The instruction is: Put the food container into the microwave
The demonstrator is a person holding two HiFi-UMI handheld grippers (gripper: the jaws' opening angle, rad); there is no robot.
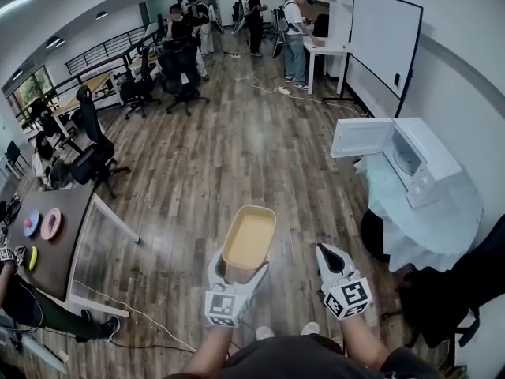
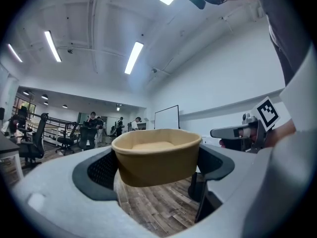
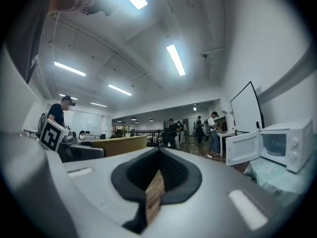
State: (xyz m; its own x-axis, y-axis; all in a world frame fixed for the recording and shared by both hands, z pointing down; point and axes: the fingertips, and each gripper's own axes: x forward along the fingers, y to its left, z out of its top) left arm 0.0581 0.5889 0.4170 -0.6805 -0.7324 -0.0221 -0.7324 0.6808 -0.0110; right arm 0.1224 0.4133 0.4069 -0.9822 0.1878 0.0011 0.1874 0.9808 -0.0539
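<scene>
Fingers [image 2: 101, 168] of the left gripper [image 1: 237, 271] are clamped on the sides of the container [image 1: 249, 239], which sits level between them above the wood floor [image 1: 197, 172]. Just to its right, the right gripper [image 1: 330, 253] has its jaws together with nothing between them. Farther right, well apart from the container, the microwave [image 1: 422, 160] stands on a cloth-covered table [image 1: 426, 231], its door [image 1: 361, 136] swung open.
</scene>
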